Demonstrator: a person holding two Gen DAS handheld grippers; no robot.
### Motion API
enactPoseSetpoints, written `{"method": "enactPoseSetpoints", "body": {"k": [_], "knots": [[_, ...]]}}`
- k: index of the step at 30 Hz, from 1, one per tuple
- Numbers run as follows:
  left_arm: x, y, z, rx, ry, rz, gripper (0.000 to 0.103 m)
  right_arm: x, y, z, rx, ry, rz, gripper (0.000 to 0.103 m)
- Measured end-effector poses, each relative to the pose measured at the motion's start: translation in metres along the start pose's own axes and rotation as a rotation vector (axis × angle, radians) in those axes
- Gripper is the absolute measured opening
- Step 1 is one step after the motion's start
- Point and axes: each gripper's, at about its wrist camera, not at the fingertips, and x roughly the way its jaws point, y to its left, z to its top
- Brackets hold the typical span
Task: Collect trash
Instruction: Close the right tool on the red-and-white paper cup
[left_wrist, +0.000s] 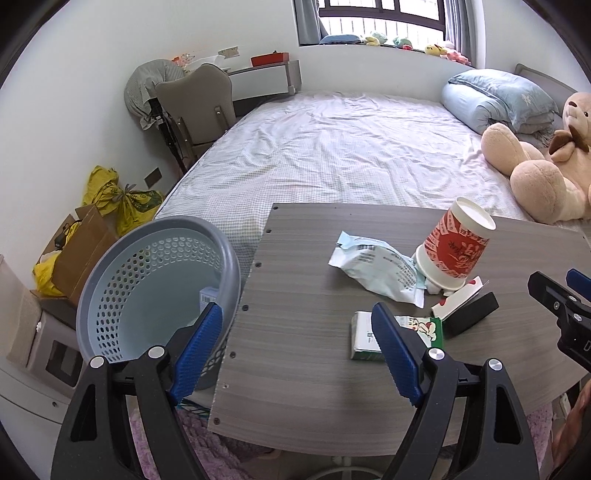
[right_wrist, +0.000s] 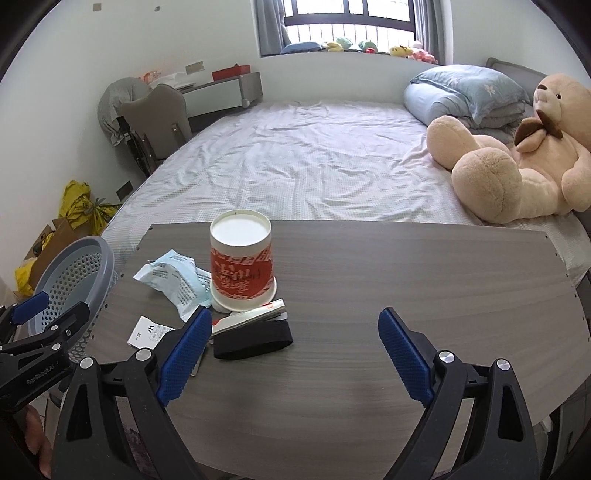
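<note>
Both the left gripper (left_wrist: 297, 325) and the right gripper (right_wrist: 290, 332) gape wide, holding nothing. An upside-down cup (right_wrist: 242, 267), a wrapper (left_wrist: 376, 271) and cartons lie on the table (right_wrist: 406, 295), with a basket (left_wrist: 155, 280) beside its left edge.

Grey table (right_wrist: 369, 280) bears cup (right_wrist: 242, 266), wrapper (right_wrist: 177, 280), black block (right_wrist: 253, 341).

The right gripper (right_wrist: 291, 332) hung spread wide above the grey table (right_wrist: 406, 295). An upturned red-and-white paper cup (right_wrist: 241, 269) stood by a crumpled pale-blue wrapper (right_wrist: 177, 282), with a black block (right_wrist: 253, 341) just in front. The left gripper (right_wrist: 48, 314) showed at the left edge, near the perforated basket (right_wrist: 74, 277). Behind lay a bed (right_wrist: 295, 166) with a teddy bear (right_wrist: 517, 166).
</note>
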Motion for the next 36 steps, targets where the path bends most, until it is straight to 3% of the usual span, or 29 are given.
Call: {"method": "enactPoseSetpoints", "body": {"k": [16, 36], "knots": [[0.023, -0.010, 0.000, -0.006, 0.041, 0.016, 0.079, 0.030, -0.014, 0.001, -0.013, 0.031, 0.023, 0.090], [0.045, -0.001, 0.000, -0.037, 0.073, 0.016, 0.079, 0.041, -0.001, 0.009, -0.040, 0.029, 0.040, 0.090]]}}
